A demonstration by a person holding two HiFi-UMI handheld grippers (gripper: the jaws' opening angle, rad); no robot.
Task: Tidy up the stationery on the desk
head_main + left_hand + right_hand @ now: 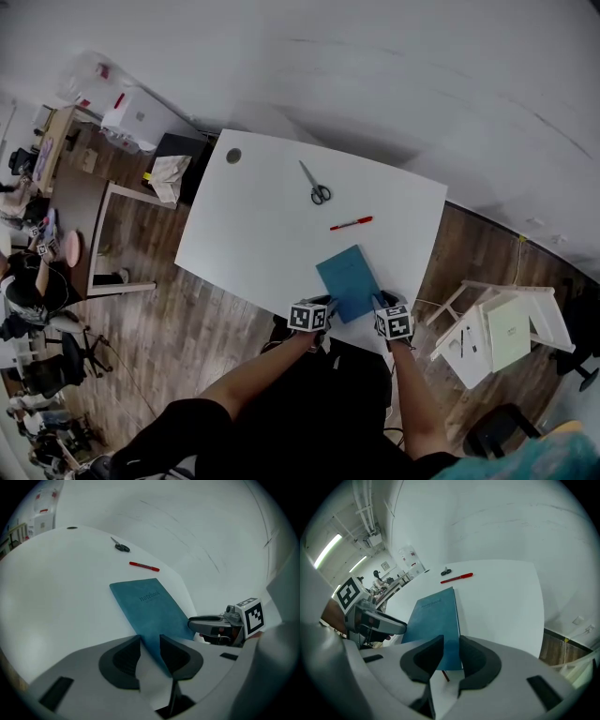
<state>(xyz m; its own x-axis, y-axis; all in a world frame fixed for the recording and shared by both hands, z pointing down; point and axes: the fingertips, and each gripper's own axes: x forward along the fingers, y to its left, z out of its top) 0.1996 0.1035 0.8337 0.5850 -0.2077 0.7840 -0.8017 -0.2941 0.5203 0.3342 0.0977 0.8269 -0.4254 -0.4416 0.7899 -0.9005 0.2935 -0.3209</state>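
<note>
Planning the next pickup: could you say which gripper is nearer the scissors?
Left: the left gripper faces the scissors straight on; the right gripper sits off to their right.

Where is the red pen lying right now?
In the head view the red pen lies on the white desk, right of its middle, between the scissors beyond it and the blue notebook nearer the person.

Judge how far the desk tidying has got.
Nothing looks tidied: scissors and red pen lie loose, apart, on the desk. In hand: left gripper and right gripper sit at the near edge of the teal notebook, jaws open, gripping nothing. Left: all three items.
</note>
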